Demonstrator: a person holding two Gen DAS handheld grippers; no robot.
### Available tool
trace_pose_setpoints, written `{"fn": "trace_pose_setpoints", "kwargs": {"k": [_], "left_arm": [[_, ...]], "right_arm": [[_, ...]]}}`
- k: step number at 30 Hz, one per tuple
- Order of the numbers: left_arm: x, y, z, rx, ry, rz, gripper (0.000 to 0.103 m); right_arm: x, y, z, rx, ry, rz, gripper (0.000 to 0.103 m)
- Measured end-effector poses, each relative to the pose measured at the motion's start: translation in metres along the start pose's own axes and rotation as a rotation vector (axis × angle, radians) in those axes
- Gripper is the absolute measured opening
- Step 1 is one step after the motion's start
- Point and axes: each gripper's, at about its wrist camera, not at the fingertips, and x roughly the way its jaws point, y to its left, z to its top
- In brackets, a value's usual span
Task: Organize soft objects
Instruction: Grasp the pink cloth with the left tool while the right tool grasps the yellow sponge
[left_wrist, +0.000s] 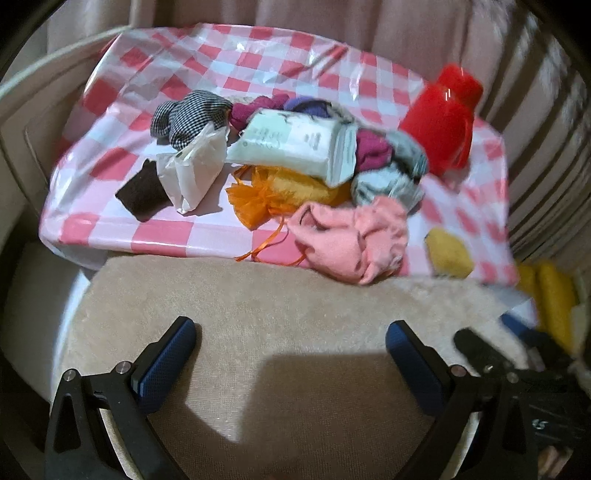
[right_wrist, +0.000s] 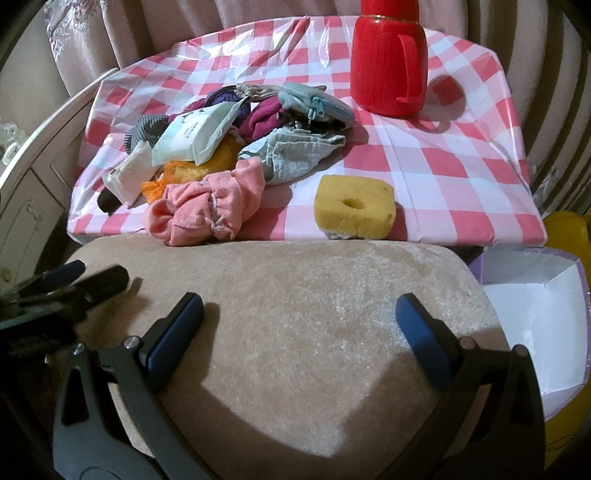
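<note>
Hovering over the beige cushion with left gripper and right gripper spread wide and empty — likely poised for a first pick — facing the soft pile mid-frame on the checked desk, yellow sponge apart at lower right.

left wrist: over cushion, facing table | right wrist: same, further right | shared: pile

The worktop cover is pink-and-white checked. The jug is red, the sponge yellow, one cloth pink, one pouch orange, another cloth black-and-white checked.
</note>
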Motion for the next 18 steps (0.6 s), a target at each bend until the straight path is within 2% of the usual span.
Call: {"fn": "trace_pose_setpoints", "kwargs": {"k": [2, 5, 7, 9, 14, 17, 18], "left_arm": [[0.001, 0.0, 0.003, 0.015, 0.017, 0.001, 0.103], [0.003, -0.008, 0.006, 0.06, 0.023, 0.049, 0.102], [0.005, -0.016, 0.014, 0.103, 0.026, 0.039, 0.096], [0.009, -0.023, 0.025, 0.135, 0.027, 0.007, 0.093], [0.033, -0.048, 0.053, 0.235, 0.07, -0.015, 0.093], [0.052, -0.063, 0.062, 0.3, 0.114, -0.014, 0.089], [0.059, -0.067, 0.064, 0.314, 0.129, -0.011, 0.083]], "right_arm": [[-0.002, -0.003, 0.005, -0.003, 0.027, 0.03, 0.103], [0.001, -0.014, 0.016, -0.008, 0.072, 0.087, 0.103], [0.008, -0.024, 0.025, 0.011, 0.108, 0.091, 0.103], [0.015, -0.033, 0.035, 0.03, 0.135, 0.102, 0.103], [0.037, -0.043, 0.058, 0.019, 0.172, 0.075, 0.103], [0.053, -0.045, 0.07, 0.015, 0.209, 0.045, 0.103], [0.059, -0.044, 0.072, 0.004, 0.218, 0.035, 0.103]]}}
